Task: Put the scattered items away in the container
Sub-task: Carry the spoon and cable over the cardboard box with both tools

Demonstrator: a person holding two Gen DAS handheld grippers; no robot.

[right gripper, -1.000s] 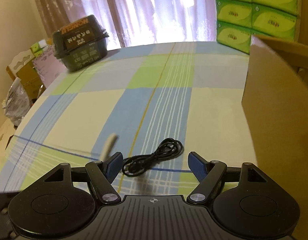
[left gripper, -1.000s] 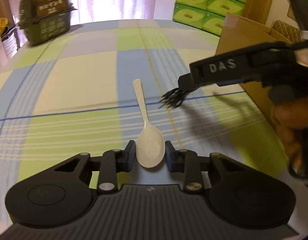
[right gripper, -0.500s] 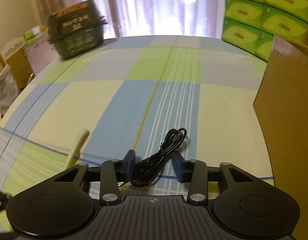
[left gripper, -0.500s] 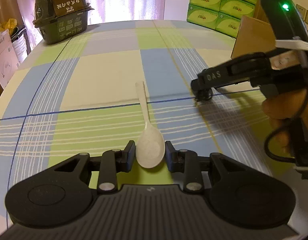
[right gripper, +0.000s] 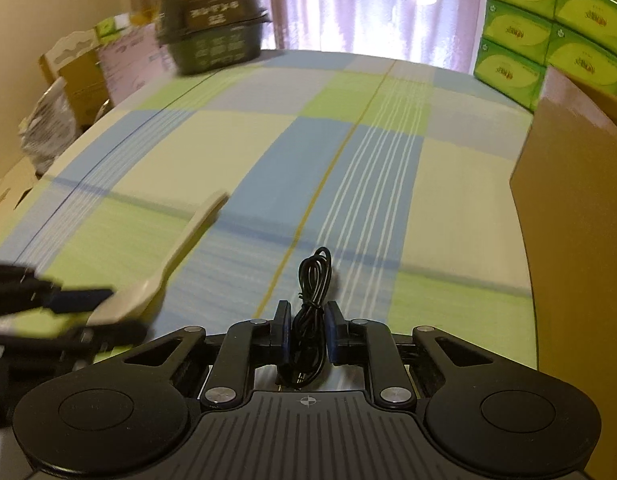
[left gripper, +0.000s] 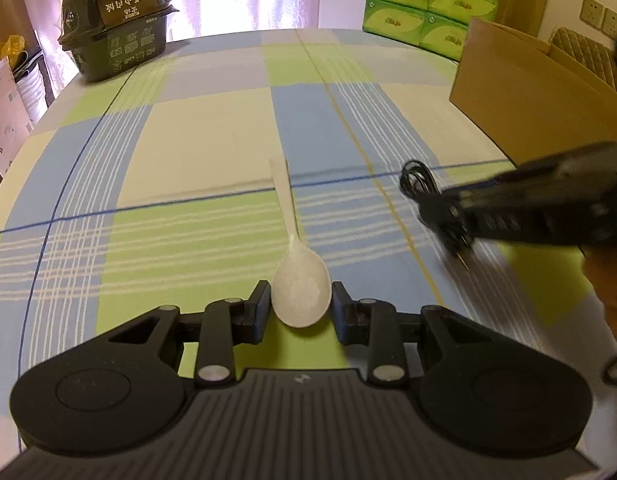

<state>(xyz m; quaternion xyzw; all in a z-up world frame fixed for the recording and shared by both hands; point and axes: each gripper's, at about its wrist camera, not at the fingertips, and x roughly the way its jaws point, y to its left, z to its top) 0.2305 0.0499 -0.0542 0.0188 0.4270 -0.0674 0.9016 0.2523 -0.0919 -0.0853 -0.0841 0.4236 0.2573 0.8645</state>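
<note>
The brown cardboard box [right gripper: 580, 208], open-topped at the frame's right edge, is presumably the container. The left gripper [left gripper: 300, 305] has its jaws pressed on the bowl of a white plastic spoon [left gripper: 298, 280]; that rounded bowl may slip free. The right gripper [right gripper: 307, 327] is clamped on a coiled black cable [right gripper: 313, 300], whose loose loops at centre could snag the box rim.

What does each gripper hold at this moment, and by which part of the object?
The left gripper holds the white spoon by its bowl, handle pointing forward. The right gripper is shut on the coiled black cable, near the bundle's near end.
</note>
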